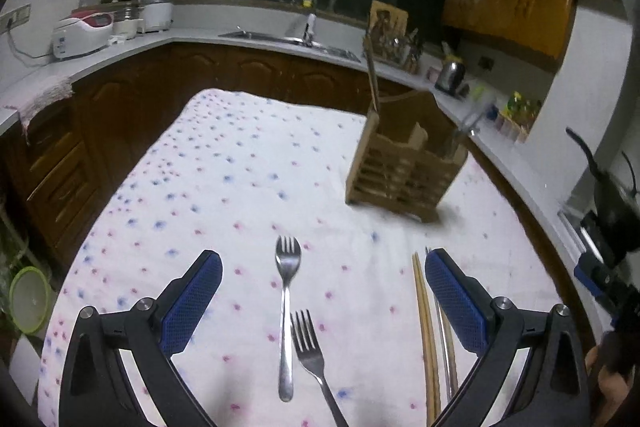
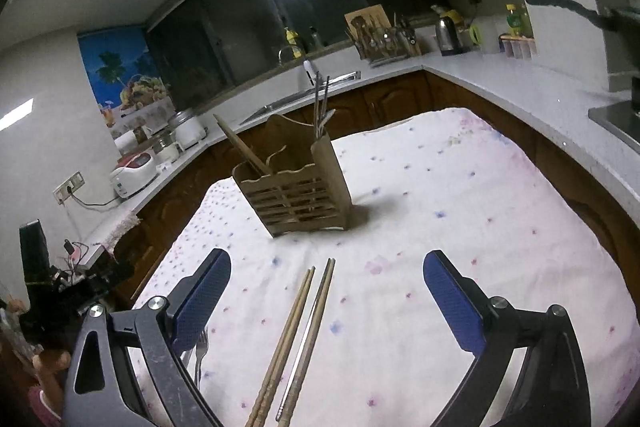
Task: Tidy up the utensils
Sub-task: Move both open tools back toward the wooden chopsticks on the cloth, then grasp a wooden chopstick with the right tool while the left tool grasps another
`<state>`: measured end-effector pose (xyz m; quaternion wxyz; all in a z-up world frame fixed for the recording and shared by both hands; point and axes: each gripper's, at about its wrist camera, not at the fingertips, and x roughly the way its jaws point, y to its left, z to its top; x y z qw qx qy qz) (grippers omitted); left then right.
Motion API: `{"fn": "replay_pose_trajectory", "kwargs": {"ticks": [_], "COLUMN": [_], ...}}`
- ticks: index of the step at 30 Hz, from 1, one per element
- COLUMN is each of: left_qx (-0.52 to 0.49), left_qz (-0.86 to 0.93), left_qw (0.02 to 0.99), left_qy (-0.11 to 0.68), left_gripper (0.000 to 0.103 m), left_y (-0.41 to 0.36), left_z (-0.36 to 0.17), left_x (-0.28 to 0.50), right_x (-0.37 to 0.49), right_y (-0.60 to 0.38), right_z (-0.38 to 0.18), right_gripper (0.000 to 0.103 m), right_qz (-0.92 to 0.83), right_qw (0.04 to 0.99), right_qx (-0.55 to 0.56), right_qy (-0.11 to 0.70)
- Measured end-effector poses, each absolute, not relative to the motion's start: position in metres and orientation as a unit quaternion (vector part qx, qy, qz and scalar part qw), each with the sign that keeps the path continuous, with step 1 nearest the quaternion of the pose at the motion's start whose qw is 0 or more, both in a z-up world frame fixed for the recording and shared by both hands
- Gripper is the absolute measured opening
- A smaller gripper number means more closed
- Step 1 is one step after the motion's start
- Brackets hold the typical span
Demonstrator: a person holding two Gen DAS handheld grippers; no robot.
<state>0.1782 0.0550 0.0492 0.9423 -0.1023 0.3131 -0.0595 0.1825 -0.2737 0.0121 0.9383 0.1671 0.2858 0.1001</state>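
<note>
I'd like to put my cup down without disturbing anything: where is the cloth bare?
Bare cloth lies left of the wooden caddy toward the far table edge, and right of the chopsticks beside the open right gripper. It is crowded near you, around the two forks and the chopsticks.

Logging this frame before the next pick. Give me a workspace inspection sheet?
Surface: table under a floral cloth, wrinkled.
Job's things: wooden caddy upright, already holding a wooden stick and metal utensils; two forks lying loose; wooden chopsticks lying beside a metal one.
Clutter: nothing seen on the cloth.
Grippers: left gripper with jaws open over the forks; right gripper with jaws open over the chopsticks; both empty.
Cables: cord from the wall socket to the countertop appliances.
Surroundings: L-shaped counter, sink, kettle, dark window.
</note>
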Motion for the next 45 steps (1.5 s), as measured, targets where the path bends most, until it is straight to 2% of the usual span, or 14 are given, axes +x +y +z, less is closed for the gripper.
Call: {"fn": "replay_pose_trajectory", "kwargs": {"ticks": [10,25,32,34,36,37,38,39,41,45], "left_qx": [-0.039,0.098,0.098,0.07,0.018,-0.006,-0.023,-0.029,-0.031,-0.016], "left_qz": [-0.066,-0.071,-0.068,-0.078,-0.103,-0.116,-0.122,-0.12,-0.11,-0.094], "left_qw": [0.921,0.868,0.863,0.856,0.854,0.855,0.858,0.862,0.87,0.87], "left_qy": [0.381,0.481,0.492,0.506,0.51,0.505,0.499,0.491,0.48,0.484], "left_gripper": [0.102,0.097,0.096,0.093,0.092,0.092,0.092,0.092,0.092,0.088], "left_y": [0.007,-0.098,-0.074,-0.054,-0.033,-0.023,-0.016,-0.011,-0.006,-0.01], "left_z": [0.031,-0.042,-0.051,-0.052,-0.044,-0.038,-0.033,-0.029,-0.026,-0.034], "left_x": [0.205,0.273,0.27,0.268,0.27,0.27,0.271,0.272,0.275,0.293], "right_x": [0.191,0.203,0.216,0.222,0.232,0.236,0.243,0.249,0.261,0.279], "right_y": [-0.285,-0.308,-0.299,-0.294,-0.285,-0.281,-0.275,-0.269,-0.255,-0.231], "right_z": [0.001,-0.018,-0.021,-0.024,-0.03,-0.034,-0.039,-0.045,-0.057,-0.079], "right_gripper": [0.098,0.098,0.097,0.097,0.092,0.082,0.068,0.062,0.042,0.034], "right_qz": [0.089,0.06,0.075,0.081,0.089,0.092,0.097,0.102,0.112,0.123], "right_qw": [0.93,0.921,0.92,0.918,0.915,0.912,0.908,0.903,0.893,0.879], "right_qx": [0.184,0.21,0.2,0.197,0.19,0.186,0.181,0.176,0.163,0.135], "right_qy": [0.306,0.321,0.329,0.333,0.345,0.353,0.365,0.379,0.403,0.441]}}
